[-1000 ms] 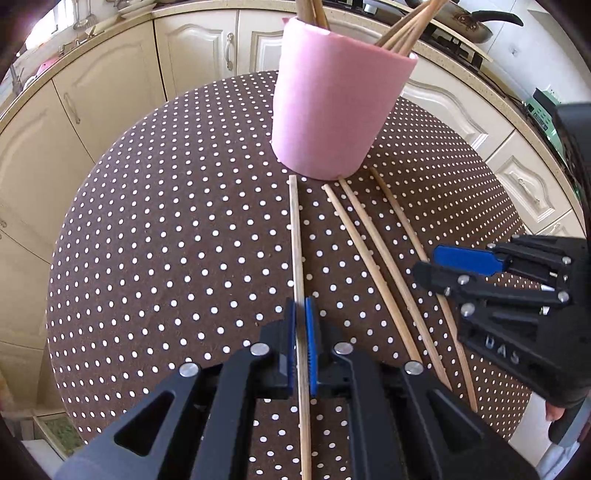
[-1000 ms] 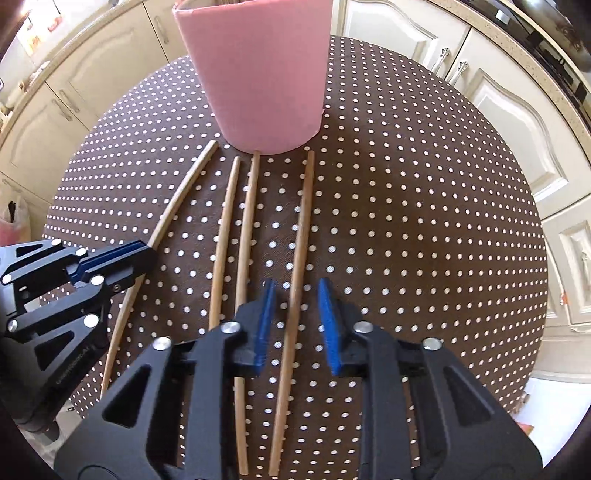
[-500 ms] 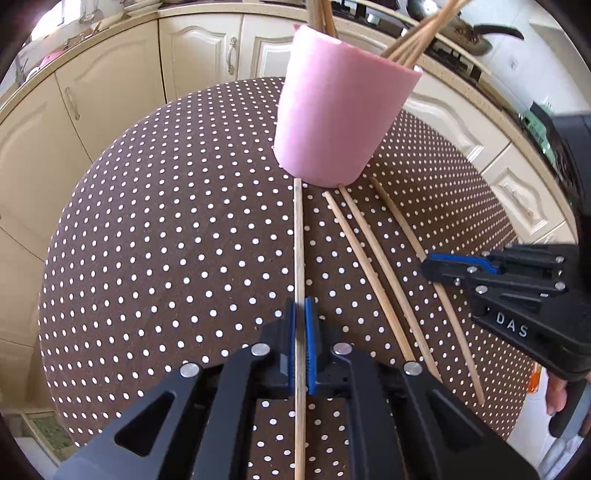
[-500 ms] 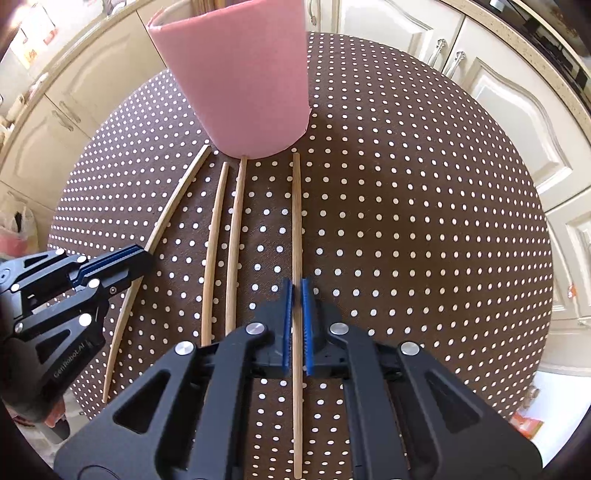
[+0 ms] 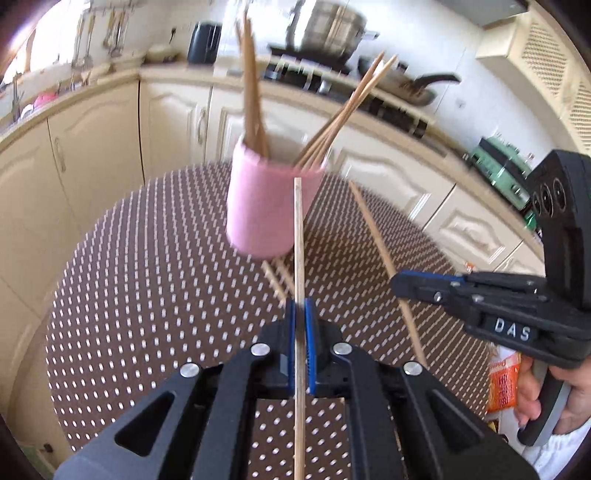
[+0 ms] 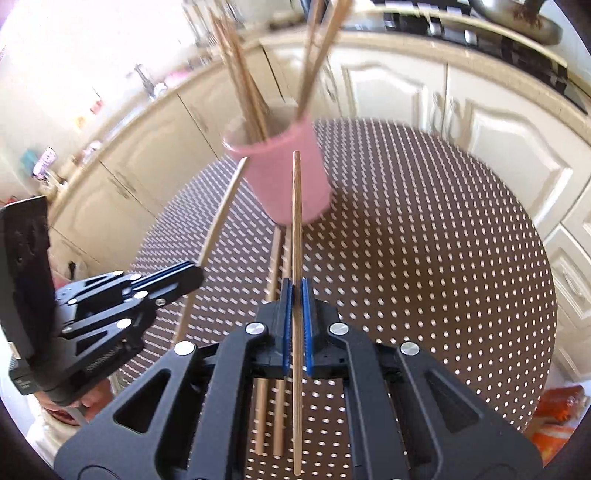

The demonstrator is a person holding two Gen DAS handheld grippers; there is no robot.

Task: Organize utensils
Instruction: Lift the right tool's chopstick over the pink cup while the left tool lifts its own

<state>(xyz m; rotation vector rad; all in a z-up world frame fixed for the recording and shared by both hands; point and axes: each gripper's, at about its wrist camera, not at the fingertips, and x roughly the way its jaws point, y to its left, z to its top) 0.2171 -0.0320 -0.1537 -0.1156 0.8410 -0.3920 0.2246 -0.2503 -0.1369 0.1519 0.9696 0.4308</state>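
Note:
A pink cup (image 5: 258, 214) (image 6: 284, 177) with several wooden chopsticks standing in it sits on the round brown dotted table (image 5: 147, 280) (image 6: 424, 258). My left gripper (image 5: 301, 308) is shut on one chopstick (image 5: 299, 236), held off the table and pointing at the cup. My right gripper (image 6: 294, 286) is shut on another chopstick (image 6: 296, 214), also raised. Each gripper shows in the other's view: the right gripper (image 5: 399, 286) with its chopstick (image 5: 373, 229), and the left gripper (image 6: 195, 273) with its chopstick (image 6: 221, 218). Two chopsticks (image 6: 275, 254) (image 5: 277, 275) lie flat between them.
Cream cabinets (image 5: 99, 147) and a counter ring the table. A stove with a pot (image 5: 332, 26) and a pan (image 5: 410, 88) stands behind the cup. An orange packet (image 5: 502, 384) lies beyond the table's right edge. A hand (image 5: 554, 402) holds the right gripper's handle.
The right gripper shut on the rightmost chopstick. Both grippers then rose and tipped upward, lifting their chopsticks off the table; more of the kitchen shows.

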